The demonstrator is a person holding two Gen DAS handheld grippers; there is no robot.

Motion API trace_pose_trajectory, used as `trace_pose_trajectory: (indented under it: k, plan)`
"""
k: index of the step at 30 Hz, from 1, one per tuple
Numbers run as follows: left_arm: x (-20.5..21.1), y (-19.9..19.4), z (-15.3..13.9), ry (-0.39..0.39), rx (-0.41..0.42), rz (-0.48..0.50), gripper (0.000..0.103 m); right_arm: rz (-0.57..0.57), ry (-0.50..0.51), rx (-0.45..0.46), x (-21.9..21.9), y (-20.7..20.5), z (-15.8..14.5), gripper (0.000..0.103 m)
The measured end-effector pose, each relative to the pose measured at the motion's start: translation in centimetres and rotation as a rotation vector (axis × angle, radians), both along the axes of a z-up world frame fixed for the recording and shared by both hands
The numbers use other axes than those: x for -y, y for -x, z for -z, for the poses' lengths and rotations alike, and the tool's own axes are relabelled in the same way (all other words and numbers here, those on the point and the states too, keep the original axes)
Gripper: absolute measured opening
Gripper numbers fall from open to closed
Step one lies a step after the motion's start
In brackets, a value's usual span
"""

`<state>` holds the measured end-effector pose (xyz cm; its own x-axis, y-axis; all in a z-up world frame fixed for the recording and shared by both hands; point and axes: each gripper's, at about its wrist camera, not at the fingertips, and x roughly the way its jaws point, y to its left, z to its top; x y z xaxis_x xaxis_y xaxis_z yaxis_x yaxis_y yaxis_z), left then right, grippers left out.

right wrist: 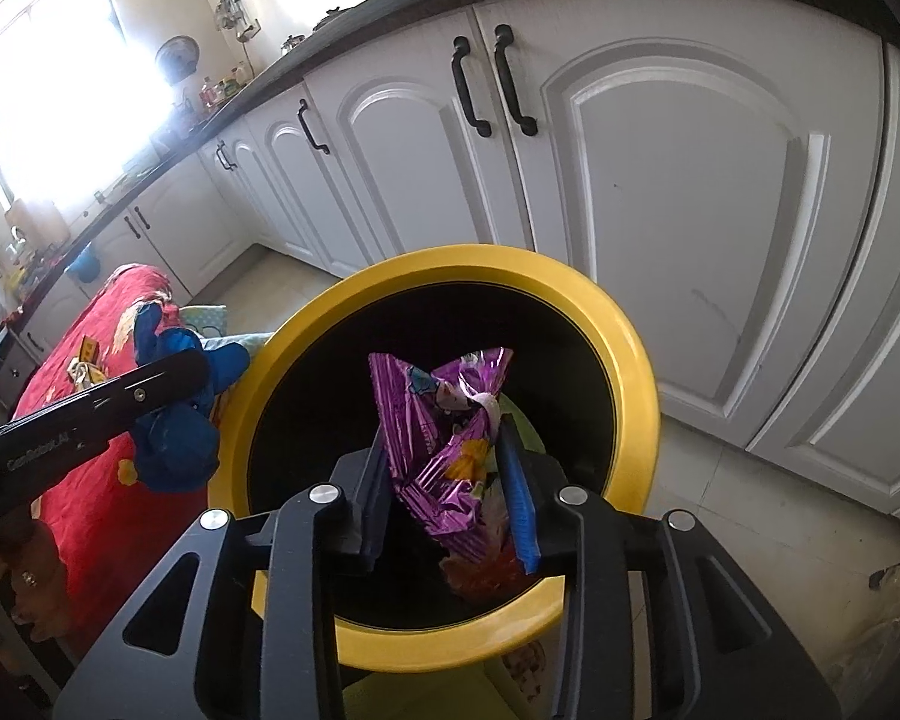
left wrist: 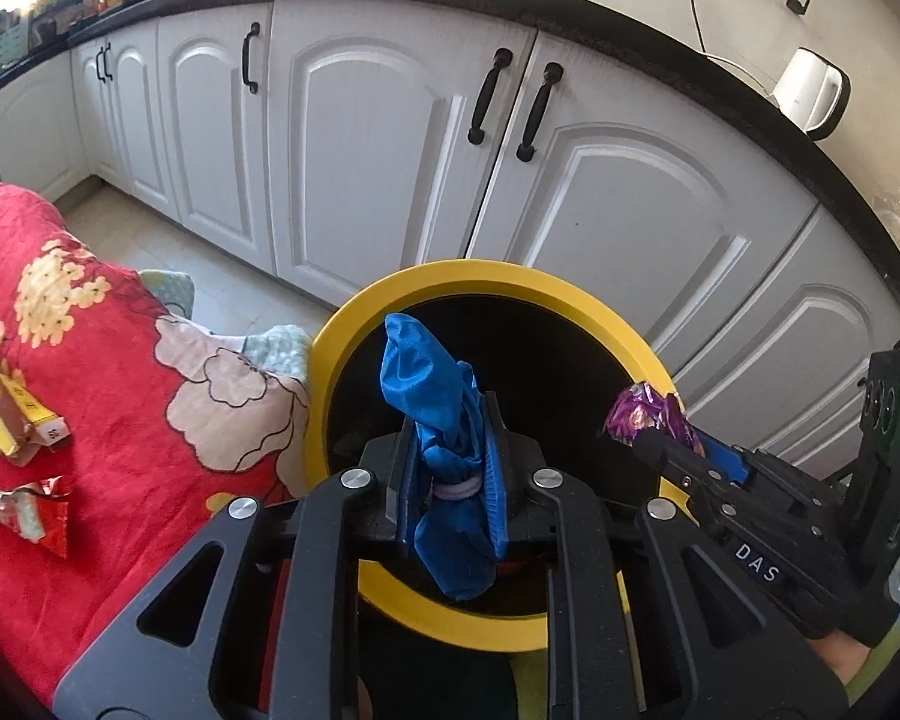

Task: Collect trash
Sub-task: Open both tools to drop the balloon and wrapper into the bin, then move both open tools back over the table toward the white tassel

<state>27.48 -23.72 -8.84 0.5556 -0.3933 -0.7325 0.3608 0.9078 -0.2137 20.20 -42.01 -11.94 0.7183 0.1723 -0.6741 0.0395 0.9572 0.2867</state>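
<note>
A round bin with a yellow rim (left wrist: 354, 330) (right wrist: 624, 324) and dark inside stands on the floor by the cabinets. My left gripper (left wrist: 447, 420) is shut on a crumpled blue wrapper (left wrist: 432, 384) and holds it over the bin's mouth; it also shows in the right wrist view (right wrist: 174, 438). My right gripper (right wrist: 444, 420) is shut on a crinkled purple foil wrapper (right wrist: 444, 420) above the bin; it shows at the bin's right rim in the left wrist view (left wrist: 648, 420).
A table under a red flowered cloth (left wrist: 120, 360) stands left of the bin, with foil wrappers (left wrist: 6, 420) (left wrist: 30, 510) lying on it. White cabinet doors (left wrist: 378, 138) with black handles run behind. A white kettle (left wrist: 810, 90) stands on the dark counter.
</note>
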Motion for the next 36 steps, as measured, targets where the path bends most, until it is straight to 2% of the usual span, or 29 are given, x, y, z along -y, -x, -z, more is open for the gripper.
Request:
trace_pose_trajectory:
  k: [2, 7, 8, 10, 14, 16, 23, 36]
  plan:
    - [0.0, -0.1, 0.1, 0.007, -0.003, -0.004, 0.015, 0.007, 0.002, 0.002, 0.2, 0.0, -0.1, 0.037]
    - [-0.4, -0.2, 0.1, 0.022, -0.008, -0.017, 0.042, 0.029, -0.002, 0.008, 0.7, 0.3, -0.1, 0.046]
    - [-0.5, -0.2, 0.1, 0.022, -0.007, -0.022, 0.045, 0.032, -0.002, 0.009, 0.8, 0.4, -0.2, 0.048]
    - [-0.8, -0.2, 0.1, 0.028, -0.01, -0.034, 0.059, 0.042, -0.002, 0.011, 0.9, 0.4, -0.2, 0.051]
    - [-1.6, 0.2, -0.7, 0.024, 0.017, -0.062, 0.077, 0.051, -0.001, 0.021, 1.1, 0.5, -0.5, 0.059]
    - [-2.1, 0.3, -1.0, 0.024, 0.023, -0.077, 0.09, 0.055, -0.003, 0.028, 1.1, 0.5, -0.8, 0.062]
    - [-3.7, 0.8, -1.7, 0.018, 0.035, -0.115, 0.092, 0.059, -0.006, 0.051, 0.8, 0.6, -1.6, 0.07]
    - [-7.2, 2.5, -3.6, 0.007, 0.081, -0.187, 0.092, 0.011, -0.001, 0.097, -1.5, 1.2, -3.6, 0.071]
